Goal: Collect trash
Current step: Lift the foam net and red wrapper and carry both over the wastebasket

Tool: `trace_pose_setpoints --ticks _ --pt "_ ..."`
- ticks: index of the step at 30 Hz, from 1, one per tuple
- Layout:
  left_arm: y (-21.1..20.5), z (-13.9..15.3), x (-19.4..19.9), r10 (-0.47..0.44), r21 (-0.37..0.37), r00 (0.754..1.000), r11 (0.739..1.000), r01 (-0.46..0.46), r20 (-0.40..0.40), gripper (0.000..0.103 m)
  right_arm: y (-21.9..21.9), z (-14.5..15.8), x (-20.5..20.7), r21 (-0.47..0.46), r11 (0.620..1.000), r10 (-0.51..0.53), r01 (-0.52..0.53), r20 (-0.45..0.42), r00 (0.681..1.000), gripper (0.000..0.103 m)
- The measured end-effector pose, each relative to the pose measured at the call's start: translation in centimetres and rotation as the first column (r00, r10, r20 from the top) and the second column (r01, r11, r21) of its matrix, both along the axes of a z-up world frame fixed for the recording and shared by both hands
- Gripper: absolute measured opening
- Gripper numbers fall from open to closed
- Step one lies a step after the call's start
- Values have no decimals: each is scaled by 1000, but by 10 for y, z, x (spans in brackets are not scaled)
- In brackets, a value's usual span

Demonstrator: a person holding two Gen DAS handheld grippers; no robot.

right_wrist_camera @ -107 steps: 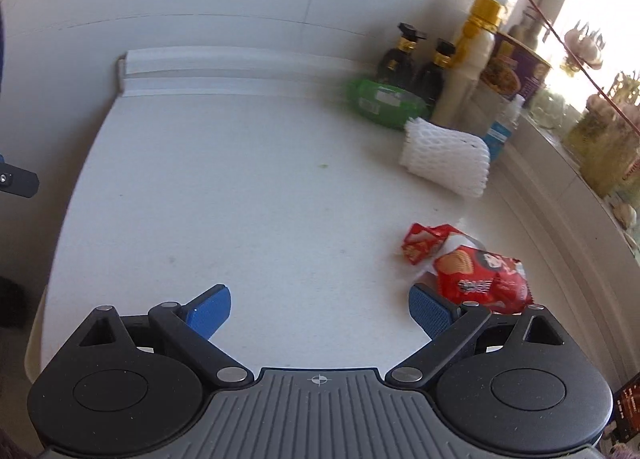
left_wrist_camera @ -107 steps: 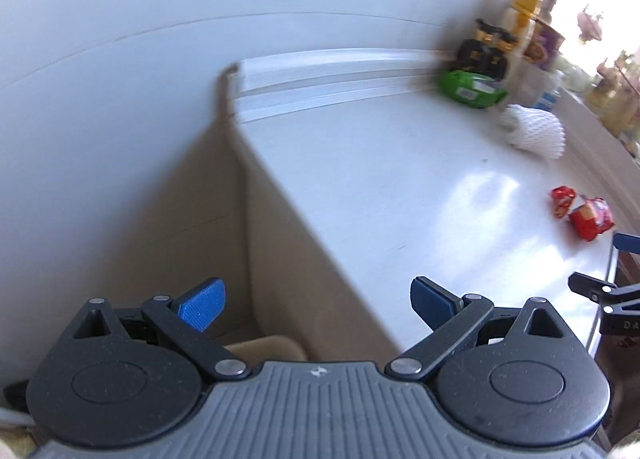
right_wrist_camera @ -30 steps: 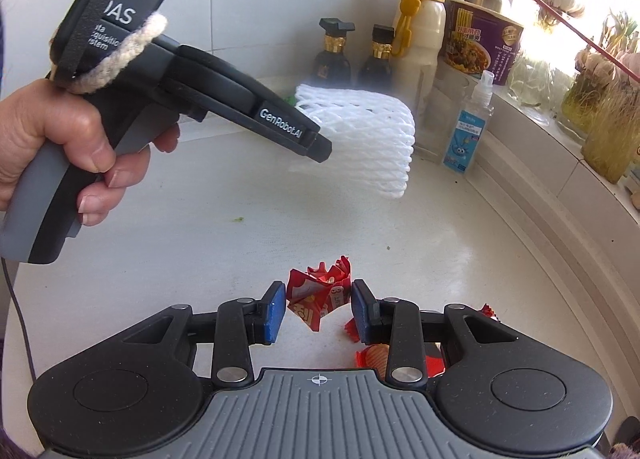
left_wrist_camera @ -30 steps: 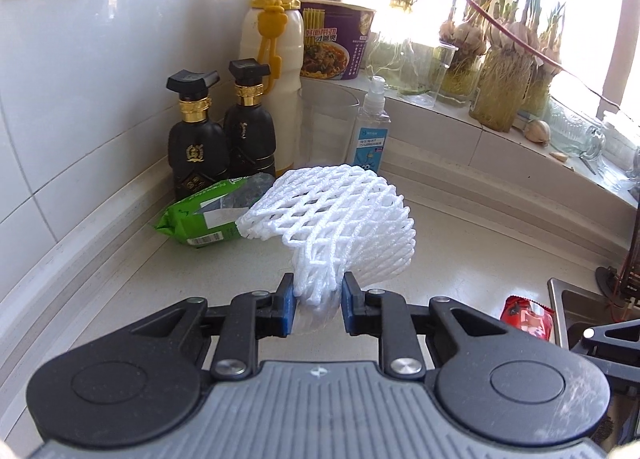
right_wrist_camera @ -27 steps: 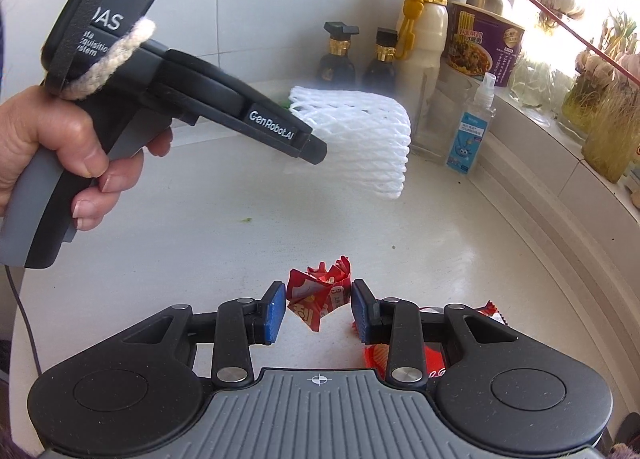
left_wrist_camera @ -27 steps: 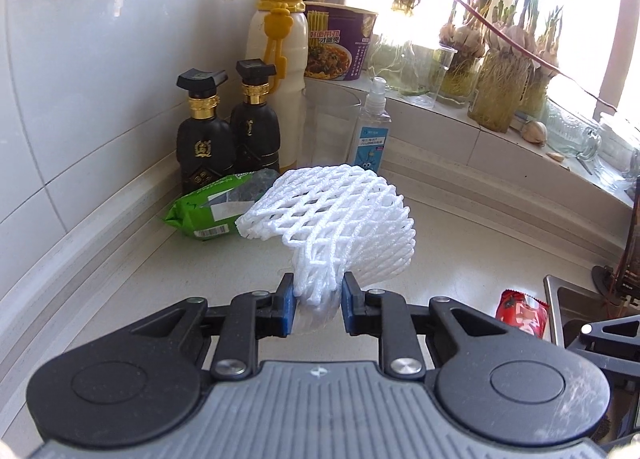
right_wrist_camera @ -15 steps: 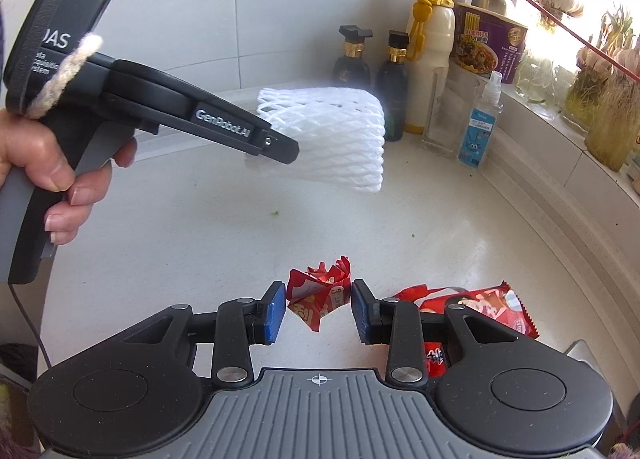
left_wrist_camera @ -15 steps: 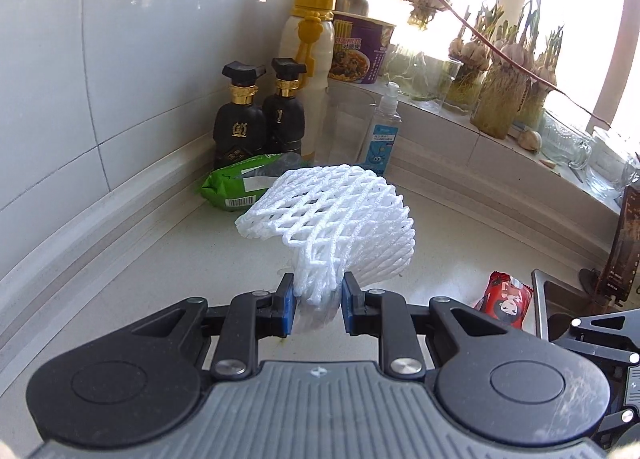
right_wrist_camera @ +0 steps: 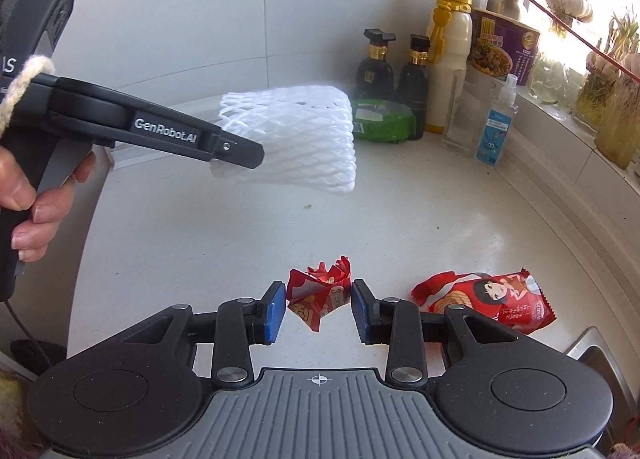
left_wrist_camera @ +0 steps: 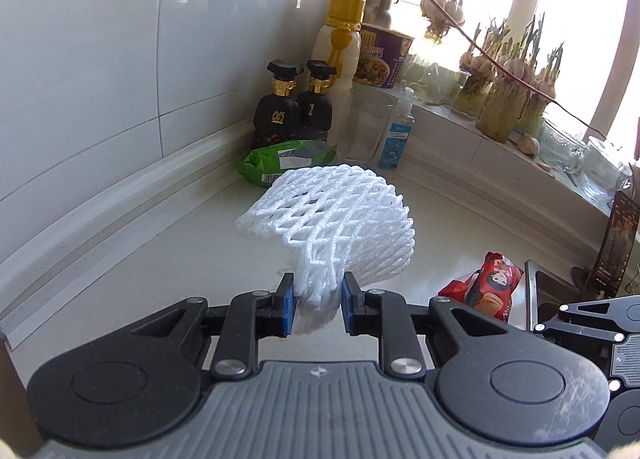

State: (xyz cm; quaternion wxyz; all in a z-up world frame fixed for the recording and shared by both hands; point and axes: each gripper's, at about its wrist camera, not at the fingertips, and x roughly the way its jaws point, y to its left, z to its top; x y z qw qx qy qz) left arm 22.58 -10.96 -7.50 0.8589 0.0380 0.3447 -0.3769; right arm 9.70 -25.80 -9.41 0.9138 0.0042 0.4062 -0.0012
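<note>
Left tool (left_wrist_camera: pixel 318 309) clamps foam net (left_wrist_camera: pixel 336 215); right tool (right_wrist_camera: pixel 319 313) clamps crumpled wrapper (right_wrist_camera: pixel 320 297) above bare counter (right_wrist_camera: pixel 200 243).

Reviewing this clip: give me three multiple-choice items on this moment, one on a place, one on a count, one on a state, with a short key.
1. Where does the green packet lie?
A. On the counter in front of the two dark bottles
B. In the sink
C. On the window ledge

2. How many red wrapper pieces show in the right wrist view?
A. One
B. Two
C. Four

3. What is the state of the white foam net?
A. Flat on the counter
B. Stuffed into the noodle cup
C. Pinched by the left gripper and held off the counter

Key: A, it sits at the foot of the bottles by the wall. B, a crumpled red wrapper sits between the right gripper pads and a larger red wrapper lies on the counter. C, both blue pads press its end and it hangs clear of the surface.
</note>
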Motion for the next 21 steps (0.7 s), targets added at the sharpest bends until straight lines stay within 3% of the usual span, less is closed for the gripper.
trace_pose_setpoints --ticks 21 --pt "66 3 -27 114 -59 992 991 -118 -58 21 20 -3 -20 36 999 19 -18 -23 1000 33"
